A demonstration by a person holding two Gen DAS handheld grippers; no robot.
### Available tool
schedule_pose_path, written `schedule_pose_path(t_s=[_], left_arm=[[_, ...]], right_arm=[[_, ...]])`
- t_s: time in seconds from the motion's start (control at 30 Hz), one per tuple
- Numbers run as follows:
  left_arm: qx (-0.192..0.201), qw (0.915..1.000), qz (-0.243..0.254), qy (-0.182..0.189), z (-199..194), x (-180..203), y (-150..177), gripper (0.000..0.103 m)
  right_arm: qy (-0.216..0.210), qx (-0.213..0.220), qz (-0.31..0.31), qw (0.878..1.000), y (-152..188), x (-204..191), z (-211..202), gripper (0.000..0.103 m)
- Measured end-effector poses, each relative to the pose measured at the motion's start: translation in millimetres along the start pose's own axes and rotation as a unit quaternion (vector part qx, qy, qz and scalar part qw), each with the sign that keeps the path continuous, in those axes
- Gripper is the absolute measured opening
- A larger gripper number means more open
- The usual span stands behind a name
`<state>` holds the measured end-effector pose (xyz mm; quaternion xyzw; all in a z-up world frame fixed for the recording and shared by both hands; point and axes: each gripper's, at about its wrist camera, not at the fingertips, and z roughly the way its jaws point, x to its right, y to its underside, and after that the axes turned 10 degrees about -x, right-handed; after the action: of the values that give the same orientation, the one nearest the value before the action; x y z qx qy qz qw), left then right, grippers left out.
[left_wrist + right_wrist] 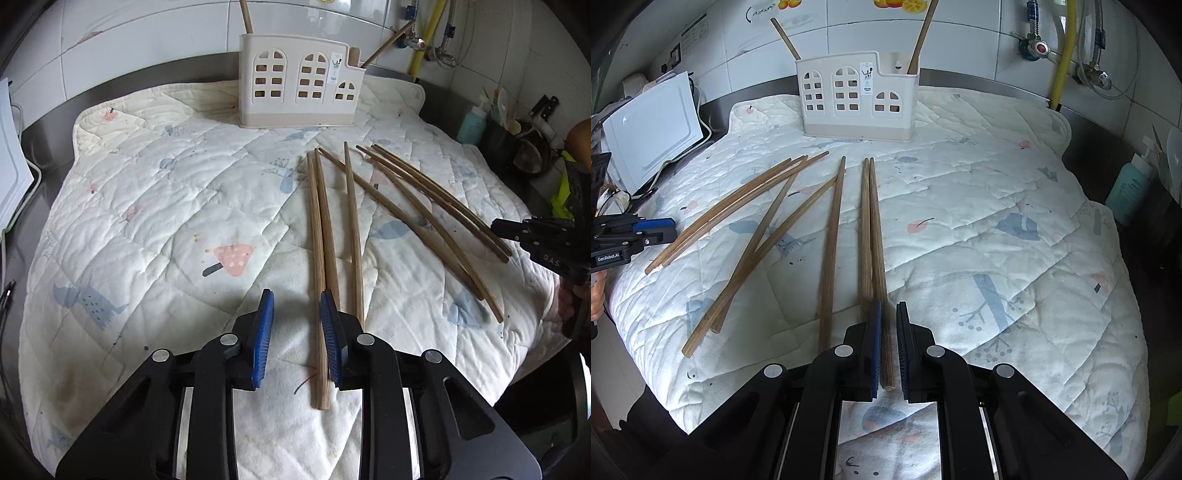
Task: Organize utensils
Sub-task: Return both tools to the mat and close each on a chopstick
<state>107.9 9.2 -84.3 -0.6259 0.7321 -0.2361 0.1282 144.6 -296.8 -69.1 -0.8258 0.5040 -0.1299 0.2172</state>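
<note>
Several long wooden chopsticks (406, 206) lie on a white quilted mat (166, 221) in front of a cream utensil holder (299, 85) that has two wooden sticks in it. My left gripper (295, 332) is open and low over the mat, with a pair of chopsticks (321, 258) just inside its right finger. In the right wrist view, my right gripper (888, 347) has its jaws narrowly apart around the near end of one chopstick (877, 251), which lies on the mat (997, 221). The holder (857, 99) stands at the back. The left gripper (646, 230) shows at the left edge.
A white appliance (653, 125) stands left of the mat. A teal bottle (1130, 192), pots and utensils sit at the right. Pipes and valves (1060, 51) run on the tiled wall behind. The metal counter surrounds the mat.
</note>
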Motion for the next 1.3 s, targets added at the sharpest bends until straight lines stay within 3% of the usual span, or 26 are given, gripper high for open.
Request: schedule_pose_path(t_s=[0.23, 0.4, 0.5, 0.63, 0.9, 1.0, 1.3], left_arm=[[0.000, 0.9999, 0.010, -0.002, 1, 8, 0, 0.024], [-0.008, 0.9986, 0.030, -0.041, 6, 16, 0, 0.026], [-0.004, 0.9986, 0.027, -0.046, 7, 14, 0, 0.023], [0.007, 0.9995, 0.002, -0.030, 6, 8, 1, 0.016], [0.021, 0.9989, 0.013, -0.039, 13, 19, 2, 0.014], [0.021, 0.9993, 0.004, -0.031, 11, 16, 1, 0.007], [0.028, 0.9993, -0.010, -0.023, 11, 14, 5, 0.006]], right_arm=[[-0.003, 0.002, 0.003, 1.000, 0, 0, 0, 0.008], [-0.006, 0.002, 0.003, 1.000, 1, 0, 0, 0.009], [-0.002, -0.002, 0.004, 1.000, 4, -1, 4, 0.009], [-0.008, 0.005, 0.013, 1.000, 5, 0, 3, 0.009], [-0.011, 0.020, 0.027, 0.999, 8, 2, 4, 0.008], [-0.008, 0.023, 0.030, 0.999, 8, 0, 2, 0.007], [-0.012, 0.034, 0.047, 0.998, 7, 2, -9, 0.006]])
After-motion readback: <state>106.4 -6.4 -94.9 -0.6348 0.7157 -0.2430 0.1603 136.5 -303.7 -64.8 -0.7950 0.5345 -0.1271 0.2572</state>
